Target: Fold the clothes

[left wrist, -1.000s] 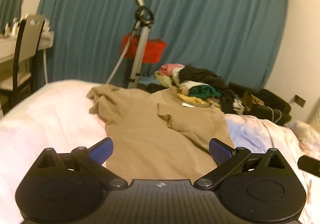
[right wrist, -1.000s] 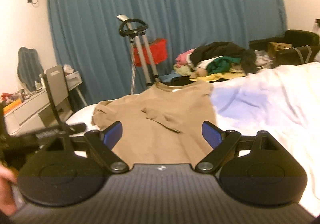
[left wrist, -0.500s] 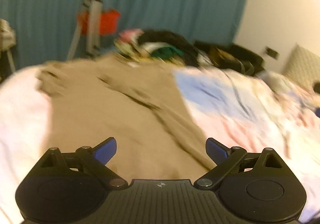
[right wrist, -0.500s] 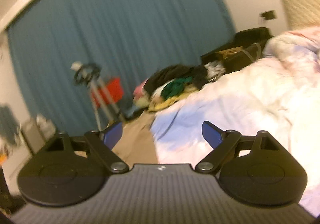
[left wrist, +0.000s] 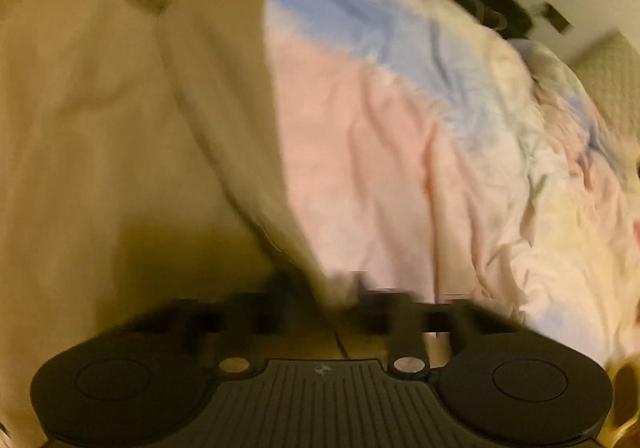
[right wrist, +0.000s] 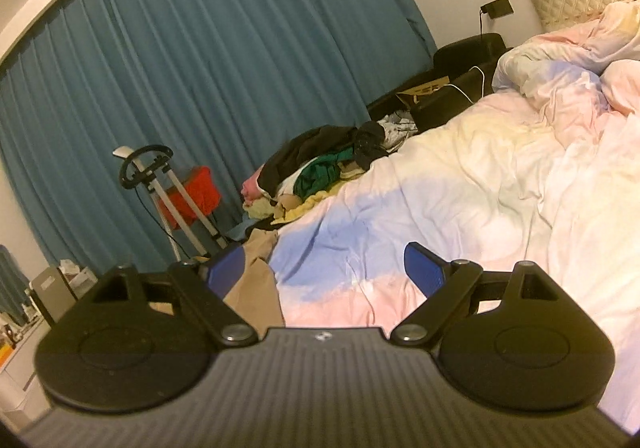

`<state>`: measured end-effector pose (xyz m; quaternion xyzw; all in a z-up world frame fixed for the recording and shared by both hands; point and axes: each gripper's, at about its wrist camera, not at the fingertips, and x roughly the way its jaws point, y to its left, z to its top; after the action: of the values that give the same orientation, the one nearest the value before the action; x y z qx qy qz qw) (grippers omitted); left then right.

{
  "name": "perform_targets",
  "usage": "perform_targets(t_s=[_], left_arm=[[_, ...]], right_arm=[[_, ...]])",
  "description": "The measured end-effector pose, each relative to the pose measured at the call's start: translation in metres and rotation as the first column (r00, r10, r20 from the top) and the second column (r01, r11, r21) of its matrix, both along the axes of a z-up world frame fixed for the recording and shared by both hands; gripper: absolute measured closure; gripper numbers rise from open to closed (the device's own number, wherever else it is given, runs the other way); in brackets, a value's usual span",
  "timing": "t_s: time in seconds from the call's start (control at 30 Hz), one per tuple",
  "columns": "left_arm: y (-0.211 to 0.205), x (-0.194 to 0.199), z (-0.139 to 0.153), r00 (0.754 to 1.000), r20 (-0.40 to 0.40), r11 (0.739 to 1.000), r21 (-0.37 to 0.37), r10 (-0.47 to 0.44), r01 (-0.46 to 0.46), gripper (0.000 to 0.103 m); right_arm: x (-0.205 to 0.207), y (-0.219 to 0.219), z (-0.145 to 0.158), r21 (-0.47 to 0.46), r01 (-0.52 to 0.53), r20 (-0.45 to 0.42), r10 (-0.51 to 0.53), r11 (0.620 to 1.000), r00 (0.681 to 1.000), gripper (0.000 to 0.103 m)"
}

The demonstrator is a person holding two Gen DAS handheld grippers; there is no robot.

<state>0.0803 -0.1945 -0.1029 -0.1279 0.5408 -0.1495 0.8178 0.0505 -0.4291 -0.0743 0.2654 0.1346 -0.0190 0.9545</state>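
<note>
Left wrist view is blurred: the left gripper (left wrist: 336, 288) is seen with its jaws just drawn together, tilted down at the right edge of the tan shirt (left wrist: 120, 108); a pale fold of cloth seems caught between them, though which cloth cannot be told. The shirt is spread on the pastel duvet (left wrist: 420, 148). In the right wrist view, the right gripper (right wrist: 324, 268) is held with jaws wide and nothing between them, above the duvet (right wrist: 460, 188), the shirt's edge (right wrist: 256, 280) showing by its left finger. A clothes pile (right wrist: 320, 168) is seen before a blue curtain (right wrist: 220, 68).
</note>
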Motion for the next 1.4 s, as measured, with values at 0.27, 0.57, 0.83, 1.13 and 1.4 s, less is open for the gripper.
perform_targets(t_s=[0.27,0.57,0.83,1.13,1.4], left_arm=[[0.073,-0.013,0.024,0.999,-0.021,0.971,-0.235,0.039,-0.043,0.099],[0.151,-0.029,-0.013,0.989,-0.141,0.944,-0.318,0.043,-0.087,0.093],[0.125,-0.030,-0.033,0.991,-0.129,0.959,-0.282,-0.033,-0.005,0.072],[0.116,-0.073,-0.016,0.998,0.050,0.996,-0.080,-0.027,0.031,0.099],[0.110,-0.082,0.041,0.944,0.324,0.994,0.105,-0.068,0.036,0.030]], right_arm=[[0.008,0.009,-0.006,-0.005,-0.032,-0.025,0.032,0.999,0.999,0.015],[0.020,0.047,-0.014,-0.096,-0.115,-0.105,0.105,0.989,0.989,0.015],[0.022,0.076,-0.019,-0.158,-0.163,-0.158,0.138,0.974,0.978,0.015],[0.021,0.097,-0.018,-0.207,-0.183,-0.152,0.153,0.961,0.976,0.015],[0.015,0.099,-0.013,-0.201,-0.175,-0.097,0.158,0.964,0.983,0.015]])
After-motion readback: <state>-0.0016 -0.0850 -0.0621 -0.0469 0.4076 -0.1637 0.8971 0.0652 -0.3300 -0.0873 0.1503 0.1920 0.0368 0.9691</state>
